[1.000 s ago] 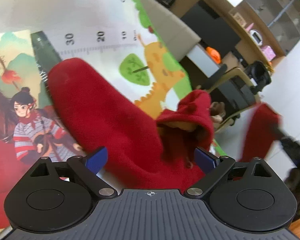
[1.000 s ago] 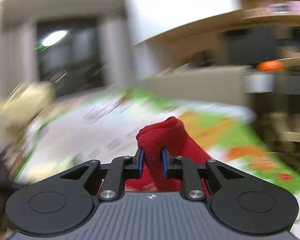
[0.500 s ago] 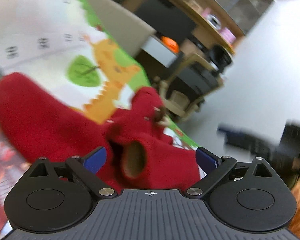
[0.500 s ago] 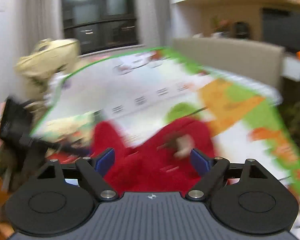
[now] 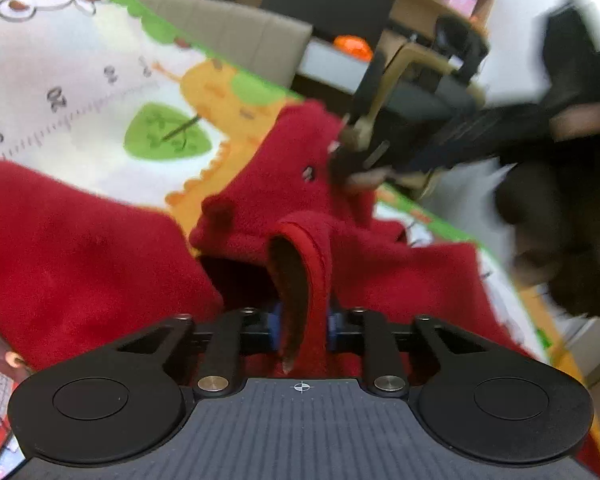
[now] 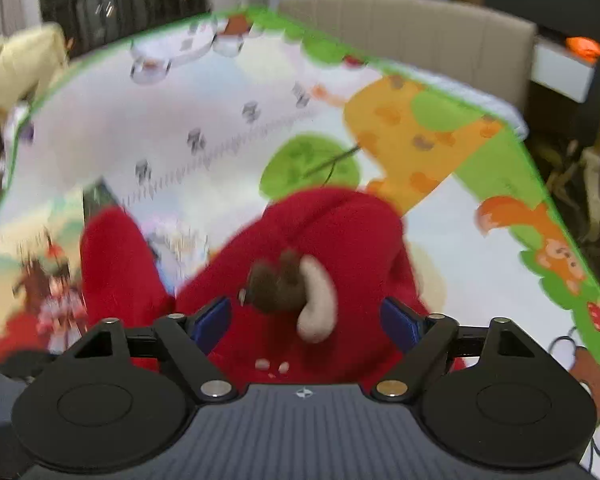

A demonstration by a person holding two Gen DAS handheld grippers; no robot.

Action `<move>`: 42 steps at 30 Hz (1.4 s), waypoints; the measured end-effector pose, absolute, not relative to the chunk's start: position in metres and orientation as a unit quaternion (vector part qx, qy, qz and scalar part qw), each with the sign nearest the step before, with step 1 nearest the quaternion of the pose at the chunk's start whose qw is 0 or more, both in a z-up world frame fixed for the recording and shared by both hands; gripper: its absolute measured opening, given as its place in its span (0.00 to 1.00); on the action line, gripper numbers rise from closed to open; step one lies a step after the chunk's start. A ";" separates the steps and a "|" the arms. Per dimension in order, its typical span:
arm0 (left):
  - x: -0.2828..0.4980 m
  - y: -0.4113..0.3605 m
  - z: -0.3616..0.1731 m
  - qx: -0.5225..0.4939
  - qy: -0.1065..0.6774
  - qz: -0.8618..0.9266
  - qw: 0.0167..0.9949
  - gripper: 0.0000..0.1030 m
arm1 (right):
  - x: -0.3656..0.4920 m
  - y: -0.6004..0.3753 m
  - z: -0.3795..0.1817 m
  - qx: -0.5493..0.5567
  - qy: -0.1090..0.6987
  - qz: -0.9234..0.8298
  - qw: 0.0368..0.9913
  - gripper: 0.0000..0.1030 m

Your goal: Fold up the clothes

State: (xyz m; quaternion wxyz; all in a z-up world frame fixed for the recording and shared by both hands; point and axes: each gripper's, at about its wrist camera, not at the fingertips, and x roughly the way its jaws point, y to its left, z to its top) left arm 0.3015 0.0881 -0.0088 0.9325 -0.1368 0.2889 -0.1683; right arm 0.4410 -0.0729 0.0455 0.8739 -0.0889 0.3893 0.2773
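1. The left gripper [image 5: 300, 330] has a black body with a ribbed dark grey top plate bearing a small white crosshair mark.
2. Two round black discs flank it, with silver screws at the linkage pivots.
3. The right gripper [image 6: 306, 320] is built alike; its fingertips [image 6: 210, 320] carry blue pads.

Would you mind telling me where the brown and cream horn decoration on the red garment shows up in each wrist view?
Left wrist view: the horn decoration sits right of centre, at the far edge of the red garment, blurred.
Right wrist view: it lies low at centre, between the open fingers of the right gripper.
Shared landmark: the green leaf printed on the play mat.
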 end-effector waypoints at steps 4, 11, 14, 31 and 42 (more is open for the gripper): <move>0.291 0.091 -0.006 -0.148 0.292 -0.183 0.927 0.19 | 0.464 -0.052 0.039 -0.146 0.351 0.253 0.890 0.14; 0.306 0.100 -0.028 -0.161 0.340 -0.144 0.915 0.54 | 0.494 -0.095 0.075 -0.153 0.220 0.050 0.962 0.46; 0.313 0.104 -0.031 -0.171 0.342 -0.134 0.914 0.65 | 0.471 -0.119 0.081 -0.089 0.235 0.076 0.965 0.65; 0.313 0.251 -0.026 -0.356 0.283 0.144 0.879 0.84 | 0.268 -0.165 0.043 0.033 0.264 0.226 0.937 0.80; 0.326 0.183 0.022 -0.153 0.226 0.158 0.949 0.11 | 0.244 -0.240 0.030 0.127 0.233 0.167 0.950 0.90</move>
